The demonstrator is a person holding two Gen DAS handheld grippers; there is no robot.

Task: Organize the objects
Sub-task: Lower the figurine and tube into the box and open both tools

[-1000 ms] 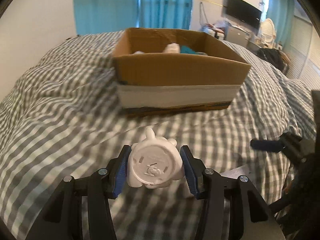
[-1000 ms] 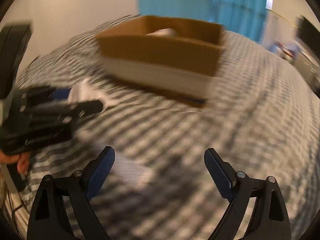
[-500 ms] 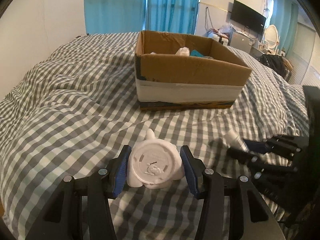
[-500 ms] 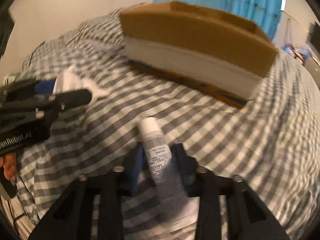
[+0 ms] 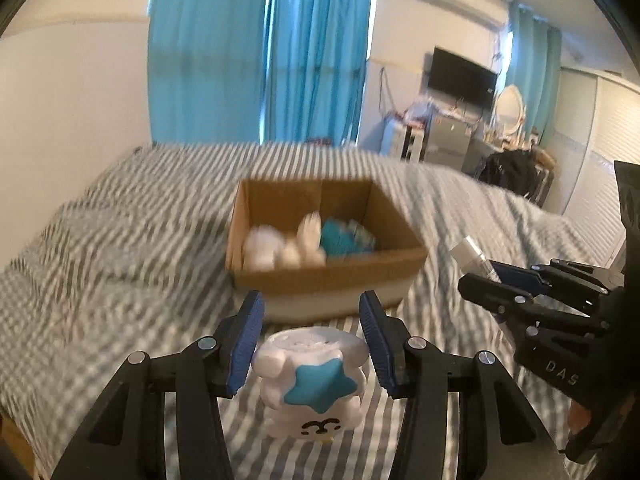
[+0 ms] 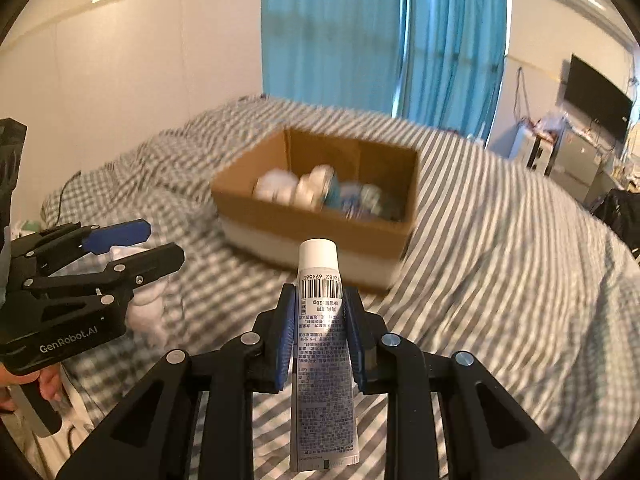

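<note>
My left gripper [image 5: 312, 342] is open, its blue pads apart. A white toy figure with a blue star [image 5: 314, 382] hangs just below and between the pads, upside down, above the checked bedspread [image 5: 120, 280]; I cannot tell whether a pad still touches it. My right gripper [image 6: 320, 320] is shut on a white tube with a barcode [image 6: 322, 344], cap pointing at the open cardboard box [image 6: 320, 216]. The box [image 5: 324, 248] holds several white and teal items. The tube's cap [image 5: 468, 252] and the right gripper [image 5: 500, 276] show at the right of the left wrist view.
The left gripper [image 6: 132, 248] and the white toy [image 6: 148, 304] show at the left of the right wrist view. Teal curtains [image 5: 260, 52] hang behind the bed. A TV [image 5: 460, 76] and cluttered furniture stand at the far right.
Both grippers have risen, so the box's inside now shows. The left gripper's jaws have opened and the toy has dropped below the pads. The right gripper closed on the tube and lifted it.
</note>
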